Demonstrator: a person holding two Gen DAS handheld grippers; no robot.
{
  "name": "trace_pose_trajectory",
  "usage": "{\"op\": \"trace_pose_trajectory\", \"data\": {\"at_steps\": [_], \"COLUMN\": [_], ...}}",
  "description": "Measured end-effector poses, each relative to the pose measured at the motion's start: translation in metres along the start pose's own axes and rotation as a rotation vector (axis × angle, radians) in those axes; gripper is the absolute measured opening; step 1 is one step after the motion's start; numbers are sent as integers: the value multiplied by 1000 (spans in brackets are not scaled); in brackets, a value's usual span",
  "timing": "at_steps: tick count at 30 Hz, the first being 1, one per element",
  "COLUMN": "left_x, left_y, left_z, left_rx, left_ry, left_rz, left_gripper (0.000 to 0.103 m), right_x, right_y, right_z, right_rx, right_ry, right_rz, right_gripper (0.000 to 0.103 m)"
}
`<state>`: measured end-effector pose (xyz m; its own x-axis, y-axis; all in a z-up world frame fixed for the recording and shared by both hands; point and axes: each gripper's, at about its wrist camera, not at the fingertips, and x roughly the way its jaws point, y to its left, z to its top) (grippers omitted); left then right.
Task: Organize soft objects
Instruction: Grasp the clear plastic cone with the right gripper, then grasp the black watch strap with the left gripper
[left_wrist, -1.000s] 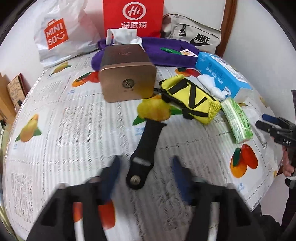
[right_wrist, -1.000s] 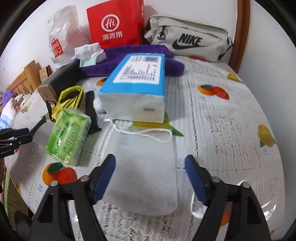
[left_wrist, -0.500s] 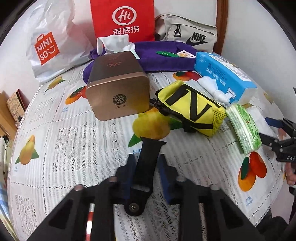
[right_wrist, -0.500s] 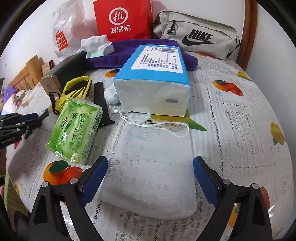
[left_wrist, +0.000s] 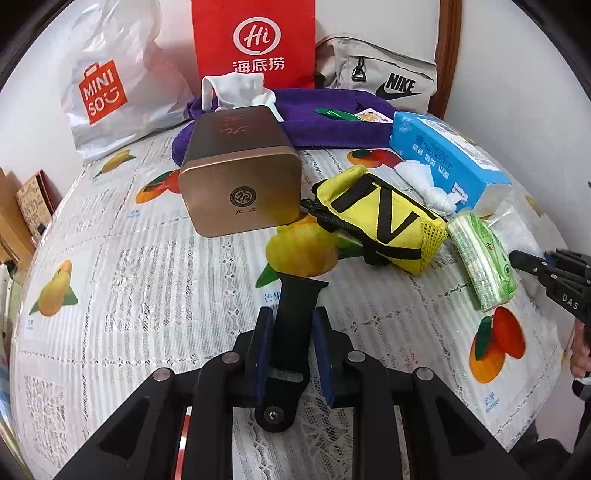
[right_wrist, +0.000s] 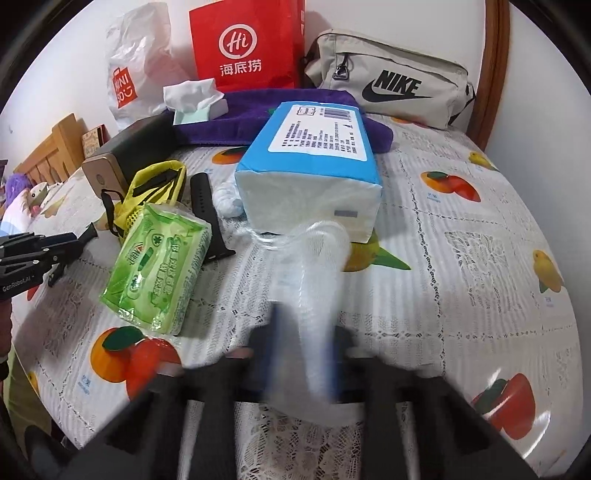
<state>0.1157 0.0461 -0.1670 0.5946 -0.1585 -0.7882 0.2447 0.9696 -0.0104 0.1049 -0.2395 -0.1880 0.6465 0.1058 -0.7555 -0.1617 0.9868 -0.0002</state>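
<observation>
We've got left gripper (left_wrist: 290, 345) clamped on black watch strap (left_wrist: 295, 314), long axis pointing at copper tin (left_wrist: 240, 177); right gripper (right_wrist: 303, 354) pinching clear gauze pack (right_wrist: 314, 280).

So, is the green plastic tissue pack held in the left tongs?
No, the left tongs grip a black rubber strap.

Where both stood open a second ago, the left gripper (left_wrist: 291, 343) now clamps the flat black rubber strap (left_wrist: 291, 332), and the right gripper (right_wrist: 303, 354) pinches the clear-wrapped white gauze pack (right_wrist: 314, 288), bunching it narrow.
</observation>
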Motion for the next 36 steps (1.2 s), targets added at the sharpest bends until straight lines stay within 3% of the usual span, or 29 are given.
{"op": "trace_pose_trajectory", "data": {"at_steps": [17,19,23,31,32,34,36], "left_x": [-30,-33,-36,-12,-10,-6,1], "left_y": [8,8,5,19,21,22,21], "left_z": [17,21,28,16,15,12,11], "left_rx": [-89,-86,-81,-161,-175,-194,-197], "left_ry": [-24,-27,-31,65,67,73,82], "left_rz": [-12,-16,-19,-11,-25,-21,12], "left_gripper": [20,6,6,6,8,30,42], "right_x": [-40,-46,-53,-47,-45,-42,-41], "right_y": [-5,-2,2,5,4,2,3], "right_z": [23,28,37,37,36,33,31], "right_rx": [-8,-22,-47,-59,-56,-52,-53], "right_ry": [-49,-63,-85,-73,-68,-58,-51], "right_rz": [57,64,89,109,110,113,116], "right_gripper": [4,4,4,4,4,4,4]}}
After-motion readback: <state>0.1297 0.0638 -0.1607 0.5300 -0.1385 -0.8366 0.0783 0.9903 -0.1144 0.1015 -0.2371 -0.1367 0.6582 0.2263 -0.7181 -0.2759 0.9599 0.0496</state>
